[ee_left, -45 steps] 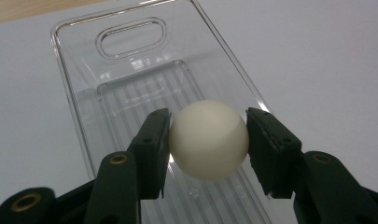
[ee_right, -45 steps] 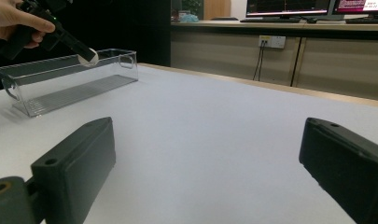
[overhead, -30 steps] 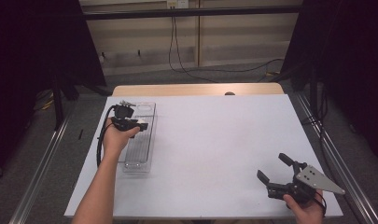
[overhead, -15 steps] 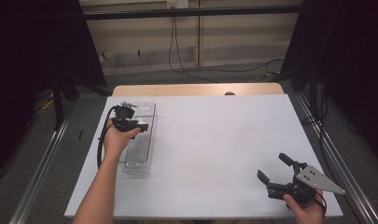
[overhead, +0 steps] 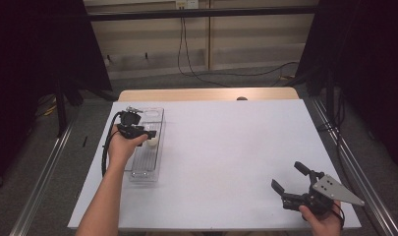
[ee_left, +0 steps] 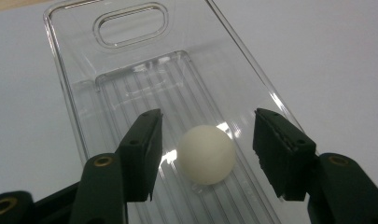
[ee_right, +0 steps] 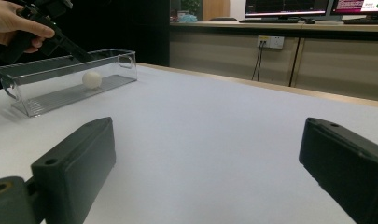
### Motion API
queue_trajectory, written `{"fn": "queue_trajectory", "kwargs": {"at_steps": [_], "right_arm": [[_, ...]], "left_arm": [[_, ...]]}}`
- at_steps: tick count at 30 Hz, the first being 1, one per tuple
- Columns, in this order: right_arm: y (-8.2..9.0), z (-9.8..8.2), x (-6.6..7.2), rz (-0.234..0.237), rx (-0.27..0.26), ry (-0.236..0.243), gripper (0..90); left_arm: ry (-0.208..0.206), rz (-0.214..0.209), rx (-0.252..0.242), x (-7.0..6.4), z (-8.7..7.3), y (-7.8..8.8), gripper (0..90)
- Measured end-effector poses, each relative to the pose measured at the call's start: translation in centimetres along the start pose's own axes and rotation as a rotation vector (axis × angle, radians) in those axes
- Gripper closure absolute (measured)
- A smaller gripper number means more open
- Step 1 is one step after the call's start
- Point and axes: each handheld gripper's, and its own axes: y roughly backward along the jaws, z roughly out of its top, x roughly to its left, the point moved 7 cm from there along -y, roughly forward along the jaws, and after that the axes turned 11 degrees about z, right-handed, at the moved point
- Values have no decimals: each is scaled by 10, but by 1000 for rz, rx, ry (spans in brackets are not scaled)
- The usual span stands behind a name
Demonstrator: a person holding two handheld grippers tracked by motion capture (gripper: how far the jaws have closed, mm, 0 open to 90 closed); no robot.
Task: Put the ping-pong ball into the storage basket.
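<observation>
From the high view, a clear plastic bin [overhead: 146, 147] lies lengthwise near the left edge of the white counter [overhead: 226, 147], its far end close to the counter's back edge. The left tool [overhead: 146, 133] reaches into the bin from its left side, and a white ball [overhead: 152, 141] sits on the bin floor at the tool's tips. The whole middle and right of the counter is bare, giving wide room between the bin and the right tool [overhead: 288, 178], which the right hand [overhead: 322, 216] holds near the front right corner, jaws spread wide with nothing between them.

In the left gripper view, the left tool [ee_left: 207, 144] has its jaws on either side of the ball [ee_left: 206, 154], with a gap showing on both sides; the jaws have just been opening and the pads do not touch the ball. The ball rests on the ribbed floor of the bin [ee_left: 74, 93], about midway between the long walls, with free floor running ahead to the end wall with its oval handle hole.

In the right gripper view, the right tool [ee_right: 207, 172] stands wide open over bare counter [ee_right: 200, 126]. Far off at the left, the bin [ee_right: 60, 88] sits with the ball [ee_right: 91, 80] inside, and the left hand [ee_right: 16, 23] holds its tool above the rim.
</observation>
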Motion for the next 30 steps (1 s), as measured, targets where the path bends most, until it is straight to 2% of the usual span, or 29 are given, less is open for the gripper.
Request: {"fn": "queue_trajectory", "kwargs": {"at_steps": [1,2,3,5,6,7,10,11,12,13,16,17,19,20,21,24,25,26,27,28,30], "right_arm": [[0,0,0,1,1,0,32],[0,0,0,1,0,1,32],[0,0,0,1,1,1,32],[0,0,0,0,1,0,33],[0,0,0,0,1,0,32],[0,0,0,1,1,-1,33],[0,0,0,4,3,1,33],[0,0,0,5,3,2,33],[-1,0,0,6,3,4,33],[-1,0,0,5,2,3,32],[0,0,0,6,4,6,33],[0,0,1,7,4,4,32],[0,-1,1,3,6,3,33],[0,-1,1,3,6,2,32],[0,-1,1,4,6,7,32],[0,0,0,3,4,1,32],[0,0,0,3,3,1,33],[-1,0,0,2,3,3,32],[0,-1,0,0,4,1,32],[0,-1,0,4,8,5,33],[0,-1,0,6,9,6,33]], "left_arm": [[1,15,-8,1,0,0,412],[9,1,-9,0,1,1,407],[-6,10,-12,2,1,2,401],[33,12,-28,1,2,3,368],[18,6,-21,3,1,5,349],[27,19,-34,4,2,5,322],[24,17,-49,6,3,8,292],[51,23,-67,5,4,9,273],[32,20,-72,7,4,10,262],[50,5,-86,5,5,11,256],[40,8,-94,6,5,13,220],[66,4,-111,5,6,13,201],[46,5,-106,7,5,15,178],[76,3,-116,5,6,15,166],[56,2,-118,7,5,16,159],[75,-6,-129,6,5,18,140],[59,-9,-126,7,5,20,134],[78,-11,-141,5,5,20,128],[57,-12,-132,6,4,21,122],[80,-9,-148,4,4,21,117],[51,-19,-146,3,2,23,113]]}}
